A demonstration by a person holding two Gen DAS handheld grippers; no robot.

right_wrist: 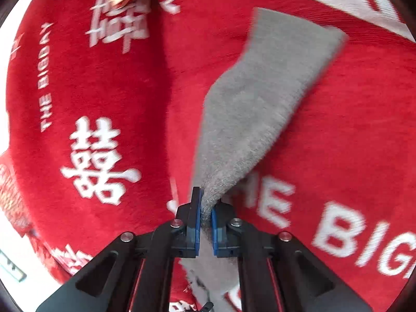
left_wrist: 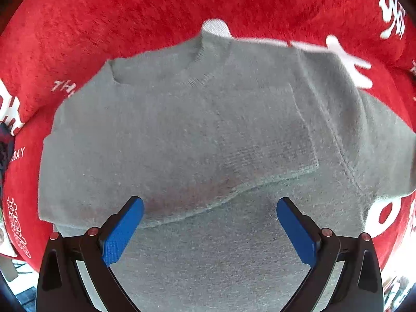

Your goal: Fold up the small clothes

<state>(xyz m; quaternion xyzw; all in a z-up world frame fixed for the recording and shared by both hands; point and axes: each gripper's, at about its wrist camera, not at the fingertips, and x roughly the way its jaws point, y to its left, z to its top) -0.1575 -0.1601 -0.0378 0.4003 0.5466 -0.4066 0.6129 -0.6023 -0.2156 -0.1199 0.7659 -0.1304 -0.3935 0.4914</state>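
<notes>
Surface: red plush blanket (left_wrist: 156, 13) with white lettering.
Sweater: grey sweater (left_wrist: 195, 130) spread flat on it (bottom hem folded up).
Left gripper (left_wrist: 210, 223): hanging above the sweater, jaws wide, holding nothing.
Right gripper (right_wrist: 206, 217): clamped onto the sweater's sleeve (right_wrist: 260, 98).

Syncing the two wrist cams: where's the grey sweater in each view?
Left wrist: grey sweater fills the centre, collar at top, one layer folded over; open left gripper above its near part.
Right wrist: only a narrow strip of it, likely a sleeve, running from upper right down into the right gripper, which is shut on it.
Shared landmark: red blanket with white lettering under the sweater.
</notes>
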